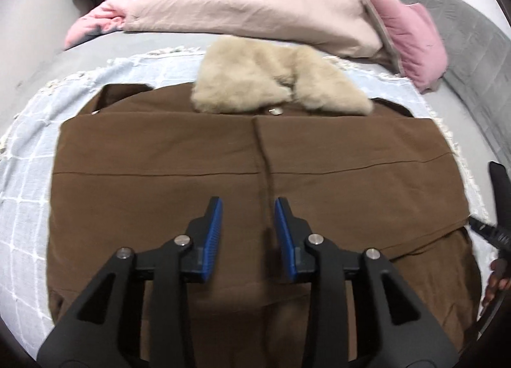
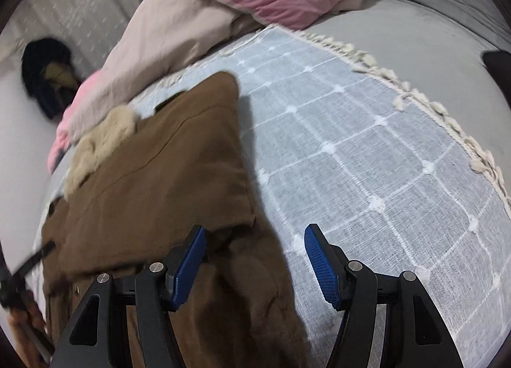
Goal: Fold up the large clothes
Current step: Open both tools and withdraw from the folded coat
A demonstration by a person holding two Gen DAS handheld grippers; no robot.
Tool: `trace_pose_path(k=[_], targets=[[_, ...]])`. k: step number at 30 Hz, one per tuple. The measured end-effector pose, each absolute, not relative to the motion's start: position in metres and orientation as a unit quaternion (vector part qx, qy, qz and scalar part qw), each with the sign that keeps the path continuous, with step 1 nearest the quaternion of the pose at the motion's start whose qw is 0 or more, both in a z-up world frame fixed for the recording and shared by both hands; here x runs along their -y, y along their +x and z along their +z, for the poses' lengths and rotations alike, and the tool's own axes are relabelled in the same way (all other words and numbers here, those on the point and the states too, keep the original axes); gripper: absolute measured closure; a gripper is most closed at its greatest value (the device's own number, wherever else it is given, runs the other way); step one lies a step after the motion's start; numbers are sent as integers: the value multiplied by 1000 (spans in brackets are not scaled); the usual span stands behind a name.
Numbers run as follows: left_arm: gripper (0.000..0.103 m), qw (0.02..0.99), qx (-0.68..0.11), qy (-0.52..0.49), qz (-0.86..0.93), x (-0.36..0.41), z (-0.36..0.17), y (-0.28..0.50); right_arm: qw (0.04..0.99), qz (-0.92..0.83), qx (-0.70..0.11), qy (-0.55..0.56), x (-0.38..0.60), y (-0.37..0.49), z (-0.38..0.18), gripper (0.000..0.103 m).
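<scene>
Here the coat (image 1: 198,182) lies flat on a blue blanket (image 1: 35,157) on the bed, filling the middle of the left wrist frame, its fur collar (image 1: 274,80) at the upper centre. Both sleeves look folded in over the body, so the side folds seem done and the lengthwise fold, hem up toward the collar, is likely the step in hand. The left gripper (image 1: 248,218) hangs over the coat's centre seam, jaws partly apart with nothing pinched between them. In the right wrist frame the right gripper (image 2: 254,249) stands wide open at lower centre, straddling the coat's edge (image 2: 252,221) without pressing it; whether it touches the cloth is unclear. Next, each gripper probably needs to reach a lower corner, close on the layered cloth and lift both evenly.
</scene>
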State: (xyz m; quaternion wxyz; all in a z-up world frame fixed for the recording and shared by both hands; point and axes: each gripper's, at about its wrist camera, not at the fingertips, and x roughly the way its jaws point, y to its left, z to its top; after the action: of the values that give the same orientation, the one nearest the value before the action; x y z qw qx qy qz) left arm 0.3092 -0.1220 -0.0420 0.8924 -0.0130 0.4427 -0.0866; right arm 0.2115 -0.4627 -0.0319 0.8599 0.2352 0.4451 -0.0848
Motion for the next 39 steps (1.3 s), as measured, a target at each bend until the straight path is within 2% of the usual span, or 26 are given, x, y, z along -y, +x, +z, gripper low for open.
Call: trace_pose_path(k=[4,11,17,19,20,22,25,27,29,34,39], targets=[[67,899,-423,9,-110,140,-39,308,854,-71,-487,166,451,211,-36,38],[67,883,-447,52,-132,174,-72,313,870,-110,-468,108,434,233,-53,38],[63,889,-436,29,-135,165,-85,307,889,-138,-423,106,443,227,-35,39],[60,889,-437,28,-133,163,-88,305,876,-175,-440,88,453,224,-38,40],[59,888,-438,22,-137,161,-89,304,864,-201,-450,106,467,218,-46,34],[59,888,-436,13,-143,157,-90,304,849,-171,-457,202,491,206,-64,33],[59,887,-440,6,-143,154,-89,302,849,-179,-471,161,484,205,-51,33],[47,886,-444,7,-133,150,-84,294,851,-196,-466,142,483,199,-42,33],[41,882,-452,8,-136,145,-77,284,849,-191,-466,158,488,191,-33,33],[38,873,-469,19,-131,127,-54,250,852,-162,-456,199,487,165,-14,31],[26,871,-476,12,-119,97,-25,204,857,-123,-453,213,467,147,11,31]])
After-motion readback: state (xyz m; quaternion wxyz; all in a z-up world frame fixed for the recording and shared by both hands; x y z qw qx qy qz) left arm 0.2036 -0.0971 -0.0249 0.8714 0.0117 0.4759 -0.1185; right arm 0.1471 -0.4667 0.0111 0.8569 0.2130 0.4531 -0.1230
